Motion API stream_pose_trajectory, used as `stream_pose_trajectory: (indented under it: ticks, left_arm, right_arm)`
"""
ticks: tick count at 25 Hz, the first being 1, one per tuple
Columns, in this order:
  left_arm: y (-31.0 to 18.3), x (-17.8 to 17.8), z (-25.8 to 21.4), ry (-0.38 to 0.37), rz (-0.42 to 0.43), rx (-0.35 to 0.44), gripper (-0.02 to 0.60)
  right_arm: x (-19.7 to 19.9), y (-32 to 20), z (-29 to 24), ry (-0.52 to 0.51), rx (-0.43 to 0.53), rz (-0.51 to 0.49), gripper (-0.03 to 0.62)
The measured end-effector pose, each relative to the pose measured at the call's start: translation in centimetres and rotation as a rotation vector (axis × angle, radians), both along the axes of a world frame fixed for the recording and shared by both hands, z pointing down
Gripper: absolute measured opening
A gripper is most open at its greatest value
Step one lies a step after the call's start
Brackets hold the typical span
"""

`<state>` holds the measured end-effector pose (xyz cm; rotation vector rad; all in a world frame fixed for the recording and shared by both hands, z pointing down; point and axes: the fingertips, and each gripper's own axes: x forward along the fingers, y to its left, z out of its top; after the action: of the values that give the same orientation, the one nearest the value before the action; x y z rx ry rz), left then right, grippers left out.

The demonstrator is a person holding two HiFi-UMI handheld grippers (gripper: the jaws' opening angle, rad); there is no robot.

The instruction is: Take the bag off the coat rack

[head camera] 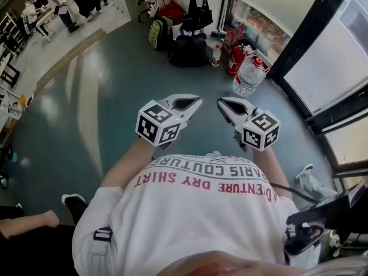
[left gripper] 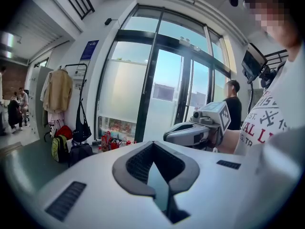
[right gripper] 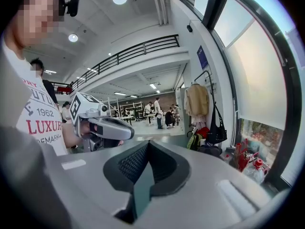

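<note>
We hold the left tongs (head camera: 192,101) and the right tongs (head camera: 221,102) side by side before our chest, each with its jaws pressed together on nothing. Well ahead, the black handbag (head camera: 197,13) hangs on the coat rack (left gripper: 76,64) beside a tan coat (left gripper: 57,90). On the floor beneath it are a green backpack (head camera: 159,32) and a dark holdall (head camera: 188,50), contents hidden, with a clear red-capped bottle (head camera: 248,75) nearby.
</note>
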<state>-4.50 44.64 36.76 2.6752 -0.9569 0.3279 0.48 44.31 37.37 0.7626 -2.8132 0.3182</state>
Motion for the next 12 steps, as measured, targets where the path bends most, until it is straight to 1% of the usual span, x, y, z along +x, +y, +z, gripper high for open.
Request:
stream_pose_trajectory:
  ticks: [4, 12]
  left_arm:
    - [-0.1, -0.1, -0.3, 0.005, 0.007, 0.0, 0.002]
    - [0.0, 0.2, 1.0, 0.018, 0.014, -0.009, 0.002]
  right_arm:
    - [-0.2, -0.1, -0.1, -0.001, -0.007, 0.006, 0.002]
    - [0.1, 0.3, 1.5, -0.009, -0.031, 0.022, 0.002]
